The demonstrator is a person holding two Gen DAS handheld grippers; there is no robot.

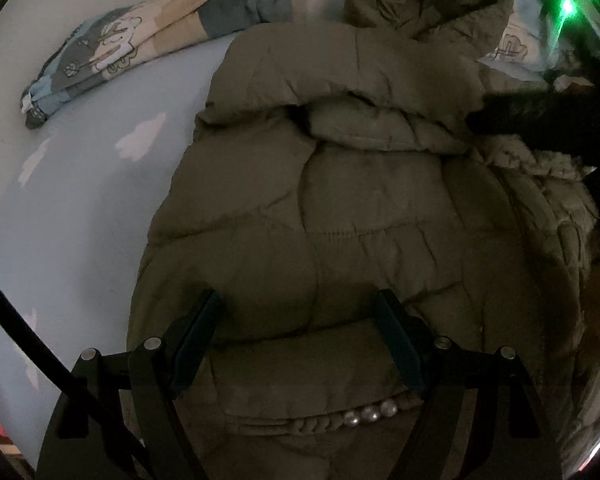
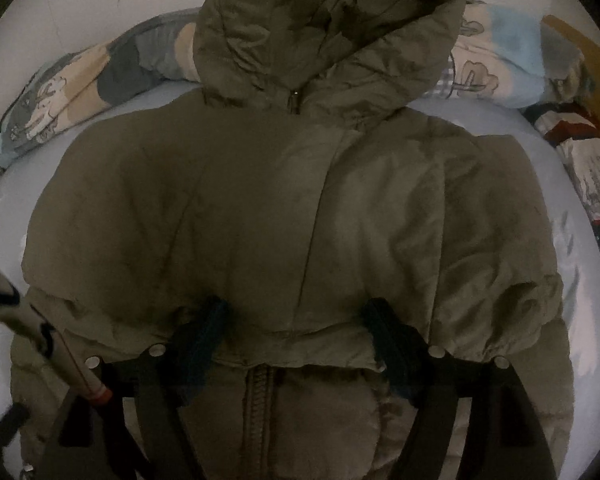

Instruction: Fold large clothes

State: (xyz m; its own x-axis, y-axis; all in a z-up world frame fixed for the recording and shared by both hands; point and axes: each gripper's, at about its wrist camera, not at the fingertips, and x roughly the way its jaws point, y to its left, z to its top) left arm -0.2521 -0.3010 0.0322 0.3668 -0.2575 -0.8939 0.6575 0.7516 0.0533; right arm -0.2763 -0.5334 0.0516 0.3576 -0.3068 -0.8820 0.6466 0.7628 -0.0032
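Note:
An olive-green hooded puffer jacket (image 1: 340, 184) lies on a pale blue bed sheet (image 1: 80, 200). It also fills the right wrist view (image 2: 292, 208), hood (image 2: 332, 28) at the far end and a zipper (image 2: 260, 404) near the camera. My left gripper (image 1: 300, 304) is open, its jaws spread wide just above a folded part of the jacket, near a row of snaps (image 1: 370, 414). My right gripper (image 2: 296, 312) is open, its fingers spread over the folded bottom edge. Neither holds fabric.
A rolled patterned blanket (image 1: 140, 40) lies along the far edge of the bed, also in the right wrist view (image 2: 80, 84). Another patterned cloth (image 2: 580, 168) lies at the right. A dark furry thing (image 1: 548, 120) and a green light (image 1: 567, 7) show at the right.

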